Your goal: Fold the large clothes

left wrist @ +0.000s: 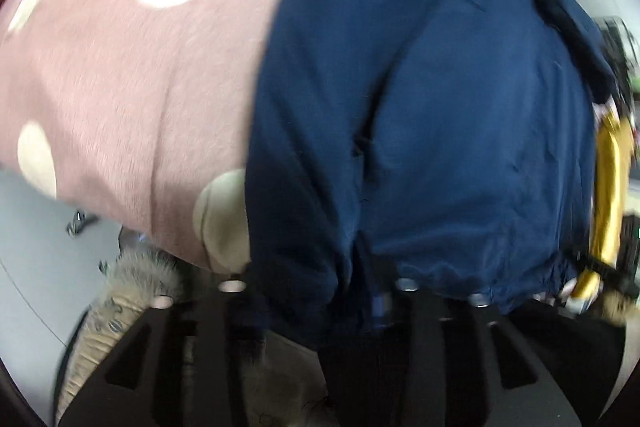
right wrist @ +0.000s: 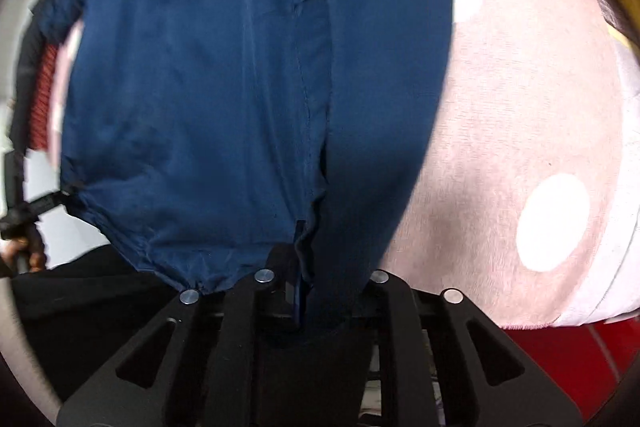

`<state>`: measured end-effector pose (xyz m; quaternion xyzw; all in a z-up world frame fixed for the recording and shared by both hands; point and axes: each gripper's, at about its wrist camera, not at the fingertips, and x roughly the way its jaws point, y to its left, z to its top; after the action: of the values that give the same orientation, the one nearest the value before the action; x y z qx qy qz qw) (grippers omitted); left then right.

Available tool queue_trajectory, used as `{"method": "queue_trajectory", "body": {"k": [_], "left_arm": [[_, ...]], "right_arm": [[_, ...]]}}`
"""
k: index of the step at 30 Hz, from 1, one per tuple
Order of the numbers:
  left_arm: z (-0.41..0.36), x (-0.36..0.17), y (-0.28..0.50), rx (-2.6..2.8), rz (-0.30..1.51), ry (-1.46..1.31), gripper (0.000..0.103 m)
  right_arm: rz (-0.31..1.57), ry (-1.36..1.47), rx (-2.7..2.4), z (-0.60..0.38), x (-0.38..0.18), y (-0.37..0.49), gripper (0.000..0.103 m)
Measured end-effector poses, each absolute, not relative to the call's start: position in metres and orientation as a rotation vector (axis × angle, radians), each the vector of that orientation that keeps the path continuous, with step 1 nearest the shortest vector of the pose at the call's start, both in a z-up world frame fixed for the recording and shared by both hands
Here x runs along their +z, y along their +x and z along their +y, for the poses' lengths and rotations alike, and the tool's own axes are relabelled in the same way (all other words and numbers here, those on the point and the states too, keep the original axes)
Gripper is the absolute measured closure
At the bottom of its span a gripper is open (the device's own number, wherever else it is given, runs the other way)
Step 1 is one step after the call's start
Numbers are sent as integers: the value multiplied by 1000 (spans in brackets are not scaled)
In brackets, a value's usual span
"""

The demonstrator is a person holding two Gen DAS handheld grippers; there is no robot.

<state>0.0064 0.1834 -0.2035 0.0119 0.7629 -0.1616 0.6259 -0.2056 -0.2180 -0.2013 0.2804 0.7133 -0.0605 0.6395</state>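
the right tongs [right wrist: 304,301] are pinched nearly shut on the hem of the navy jacket [right wrist: 208,87], and the left tongs [left wrist: 348,291] sit part open with bunched navy cloth pressed between them. the jacket lies spread over a pink blanket with white dots [left wrist: 120,87]; a fur-trimmed beige coat [left wrist: 120,303] lies below its edge.

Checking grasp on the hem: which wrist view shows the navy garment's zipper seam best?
Right wrist. The navy garment fills the view and its zipper seam runs sharply down into the right gripper, pinched there. The left wrist view shows the same garment blurred, seam only a faint fold, beside the pink dotted blanket.
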Motion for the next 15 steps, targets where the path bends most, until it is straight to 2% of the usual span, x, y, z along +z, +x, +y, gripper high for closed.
{"method": "queue_trajectory", "body": {"k": [1,3,4,5,8,15], "left_arm": [[185,-204,11,-346,1751,27,43],[188,-200,24,-311,1721,54,36],[191,-193,30,-305,1690,80,33],[193,-187,35,-302,1667,98,31],[207,-165,52,-253,1577,155,29],[249,-130,89,-131,1467,210,27]], "right_arm": [[1642,600,-135,-215,-203,-200,82],[1669,548,-136,-214,-204,-191,72],[1674,541,-141,-216,-203,-189,63],[1677,540,-152,-220,-201,-189,50],[1667,532,-214,-233,-193,-191,35],[1625,682,-290,-276,-183,-215,32]]}}
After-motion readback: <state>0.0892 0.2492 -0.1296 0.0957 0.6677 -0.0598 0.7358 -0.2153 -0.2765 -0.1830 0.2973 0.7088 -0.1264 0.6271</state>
